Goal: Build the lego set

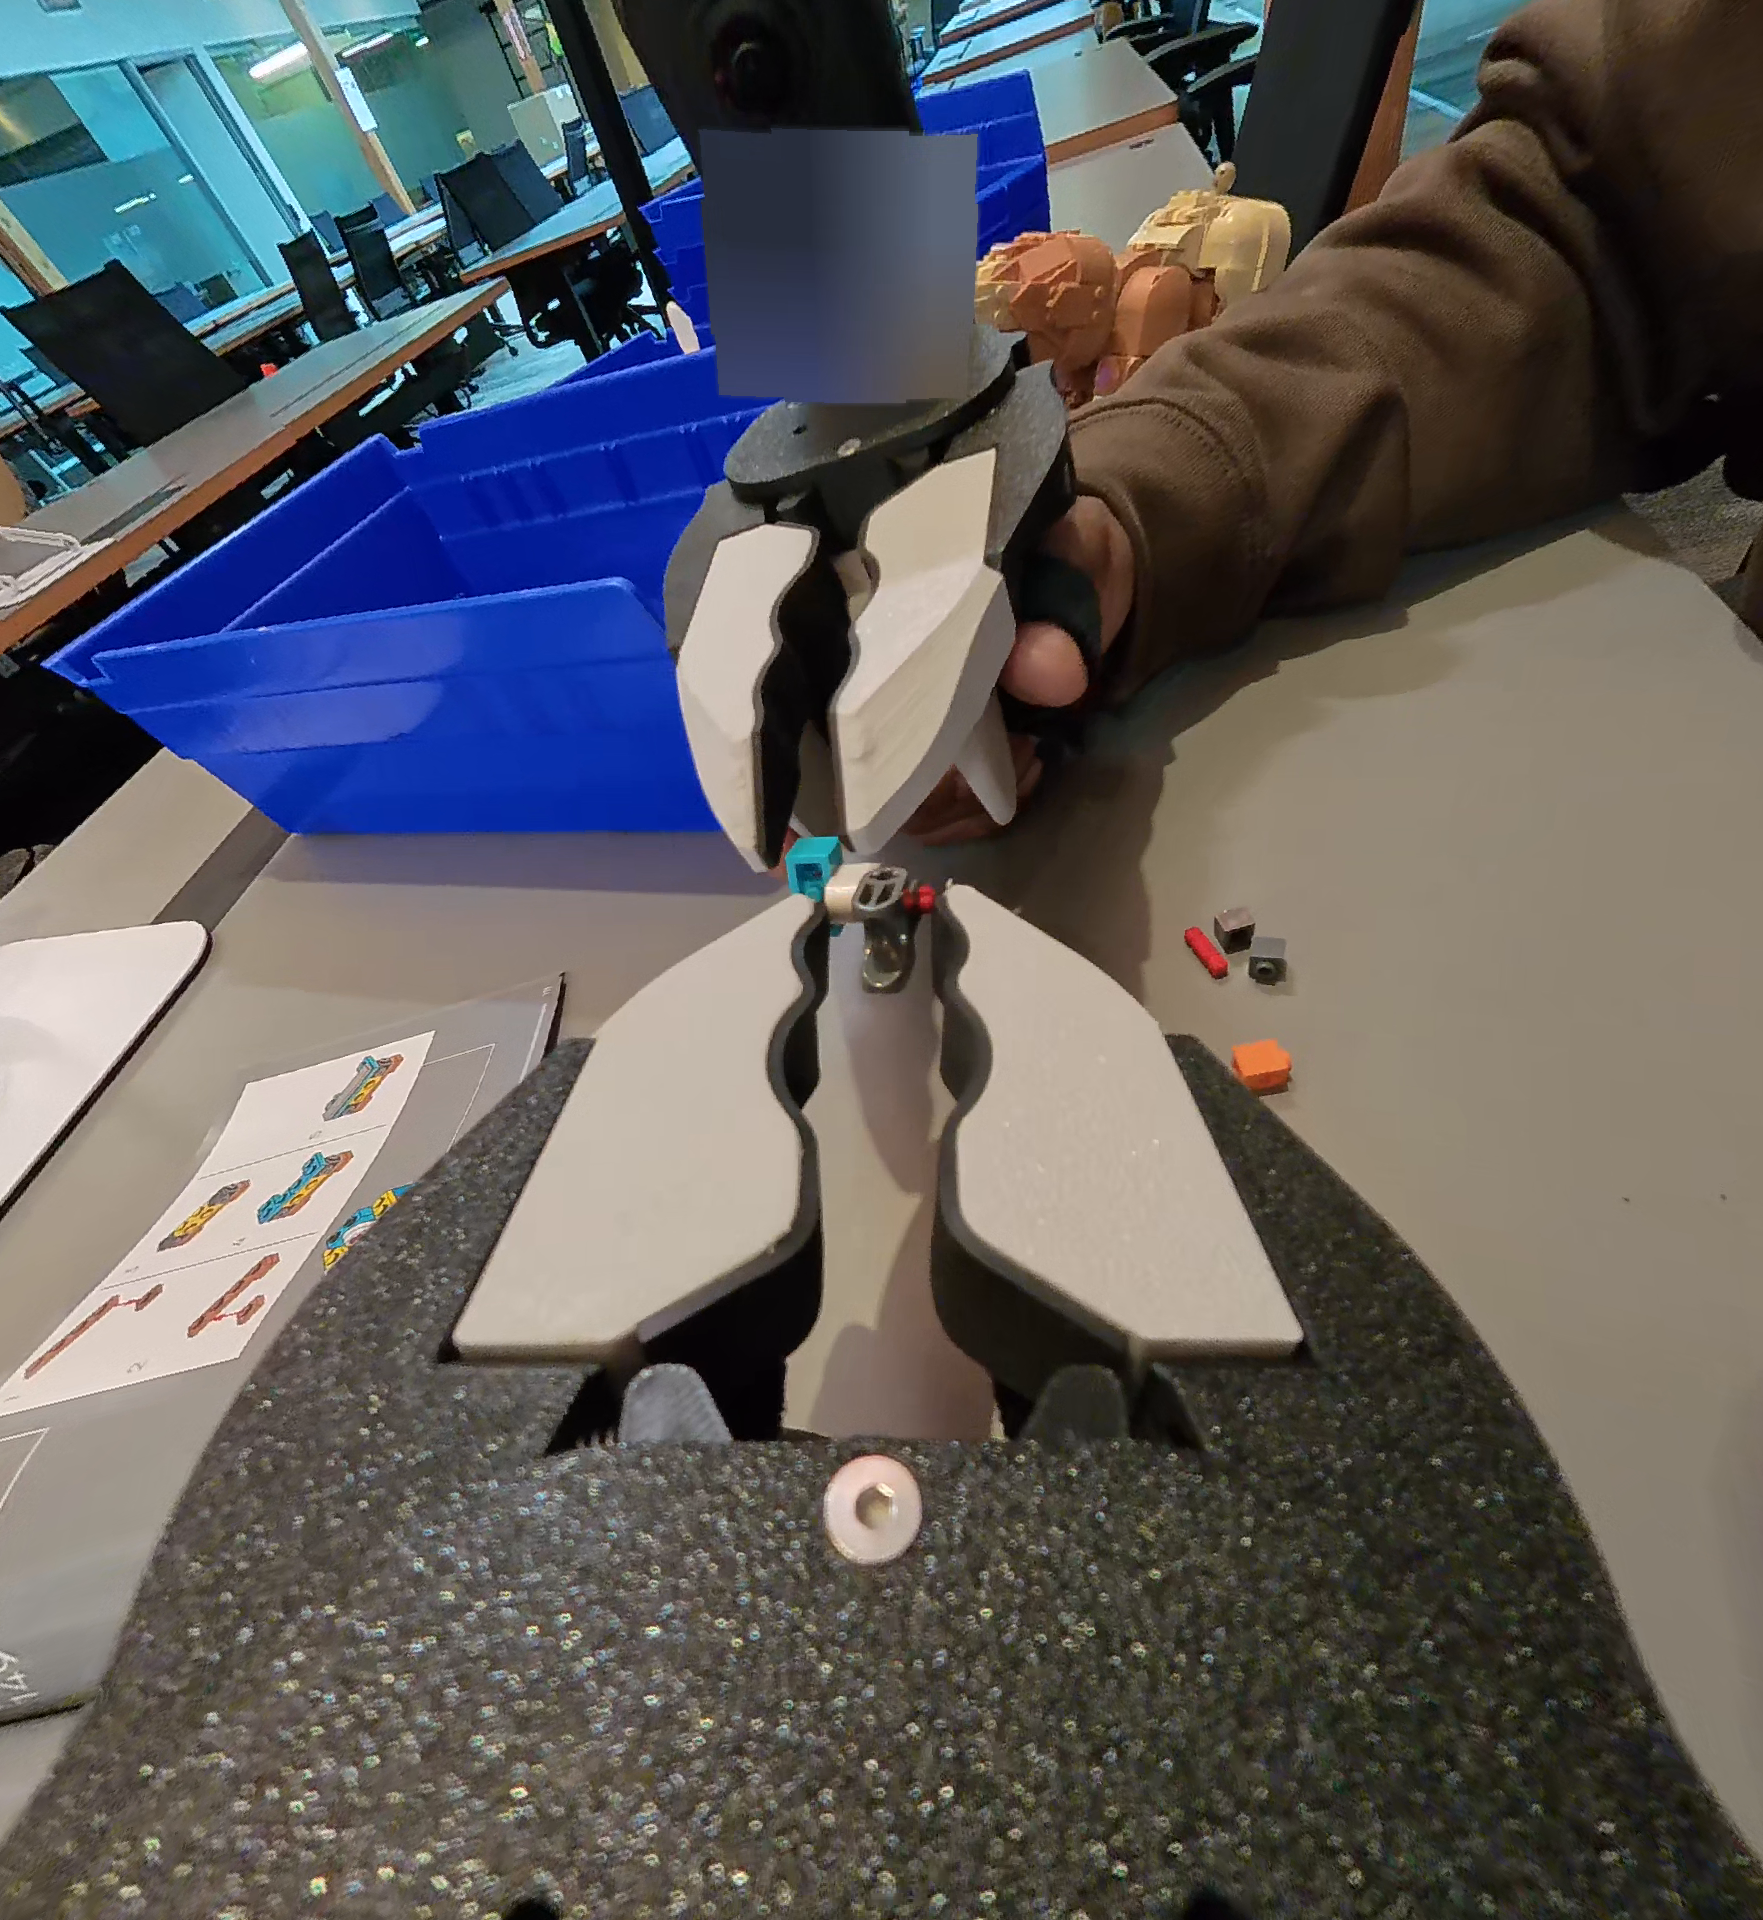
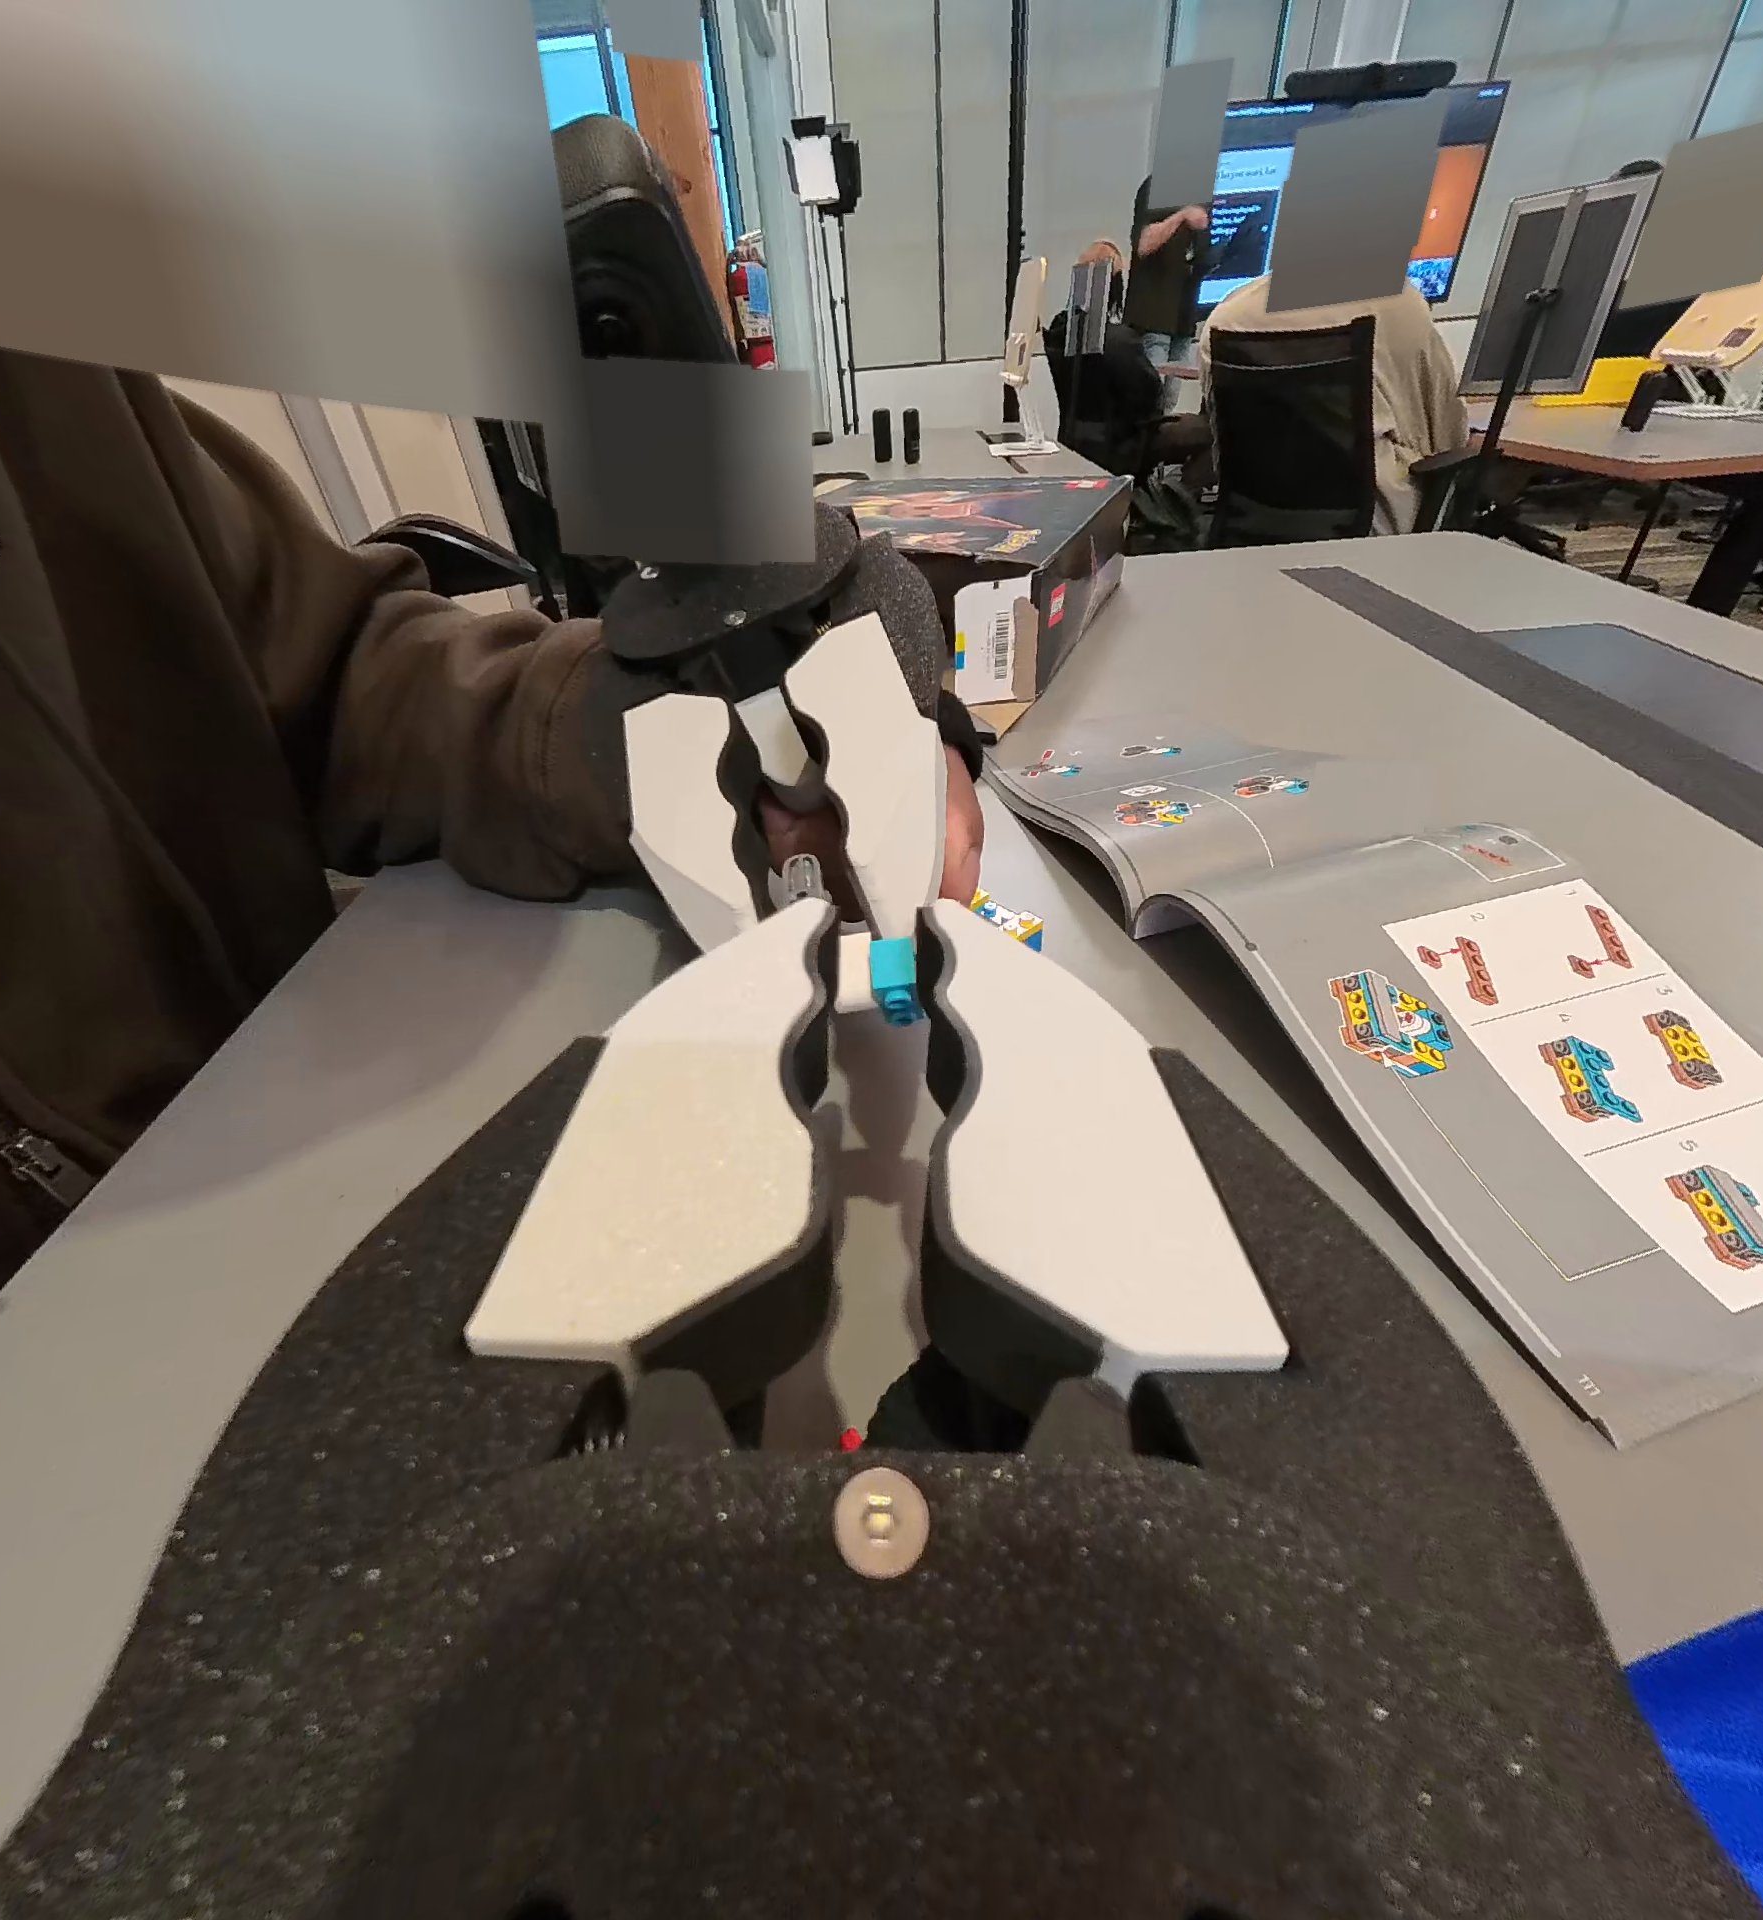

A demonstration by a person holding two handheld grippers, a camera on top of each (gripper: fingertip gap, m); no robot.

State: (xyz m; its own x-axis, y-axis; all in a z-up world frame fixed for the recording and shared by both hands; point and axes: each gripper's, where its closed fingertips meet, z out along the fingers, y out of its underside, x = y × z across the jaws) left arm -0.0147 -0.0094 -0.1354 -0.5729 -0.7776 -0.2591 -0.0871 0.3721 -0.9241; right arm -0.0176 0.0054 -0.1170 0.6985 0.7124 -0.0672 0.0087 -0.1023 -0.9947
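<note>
The left tool (image 1: 872, 914) is closed on a small sub-assembly (image 1: 882, 896) at its fingertips: a white cylinder, a dark grey bracket and a red pin, held above the worktop (image 1: 1479, 1299). Facing it tip to tip, the right tool (image 2: 875, 961) is closed on a white piece with a teal brick (image 2: 895, 982) fixed to it. The two held pieces sit just beside each other, perhaps touching; whether they are already joined I cannot tell.

As a judgement, the step in hand is mating these two small parts, and the build looks to be at an early or middle stage. To the right of the left tool, near its tips, loose parts wait: a red pin (image 1: 1206, 952), two dark grey bricks (image 1: 1251, 943) and an orange brick (image 1: 1261, 1065). Beyond the left tool as the right wrist view sees it, a small yellow-and-blue piece (image 2: 1012, 920) lies on the worktop. The open instruction booklet (image 2: 1376, 987) lies to the right of the right tool.

Ahead and left of the left tool stand blue bins (image 1: 389, 665); their insides are hidden. Further off, beyond the right tool, sit tan and brown built figures (image 1: 1126, 281). The set's box (image 2: 1002, 561) lies beyond the left tool in the right wrist view, its contents unseen.
</note>
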